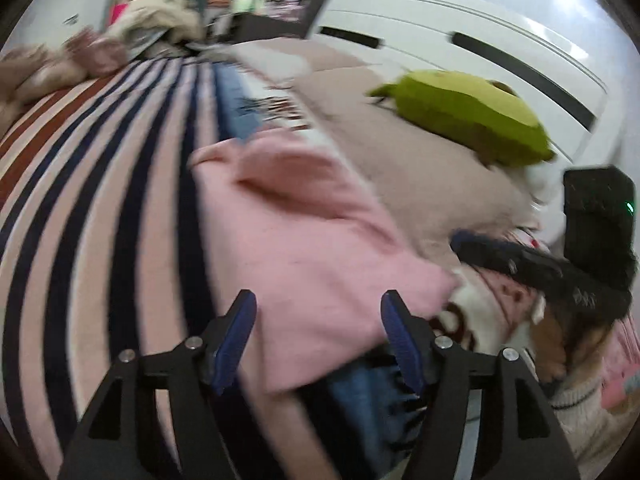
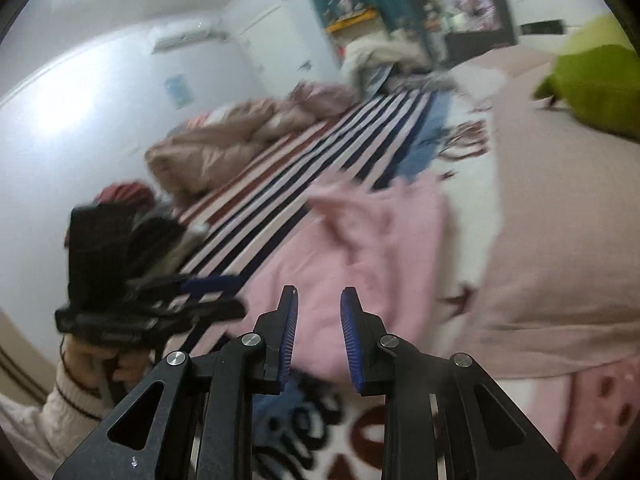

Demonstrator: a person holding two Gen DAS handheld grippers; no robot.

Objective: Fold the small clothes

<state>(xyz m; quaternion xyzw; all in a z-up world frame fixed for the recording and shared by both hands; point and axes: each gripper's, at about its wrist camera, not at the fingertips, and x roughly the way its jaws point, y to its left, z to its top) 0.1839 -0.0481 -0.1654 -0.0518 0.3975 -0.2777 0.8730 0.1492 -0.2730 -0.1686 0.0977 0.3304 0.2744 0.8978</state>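
A small pink garment [image 1: 304,240] lies rumpled on the striped bed cover [image 1: 100,220], with a fold raised near its top. My left gripper [image 1: 318,340] is open just above the garment's near edge, with nothing between its blue pads. In the right wrist view the same pink garment [image 2: 360,248] lies ahead of my right gripper [image 2: 319,336], which is open with a narrower gap and empty. The right gripper shows in the left wrist view [image 1: 532,264] at the garment's right side. The left gripper shows in the right wrist view [image 2: 160,300] at the left.
A green cushion [image 1: 468,116] sits on a beige blanket [image 1: 400,152] at the right. A printed white and blue cloth [image 2: 304,432] lies under the grippers. Crumpled beige bedding [image 2: 224,148] and piled clothes lie at the far end. A white wardrobe [image 1: 460,20] stands behind.
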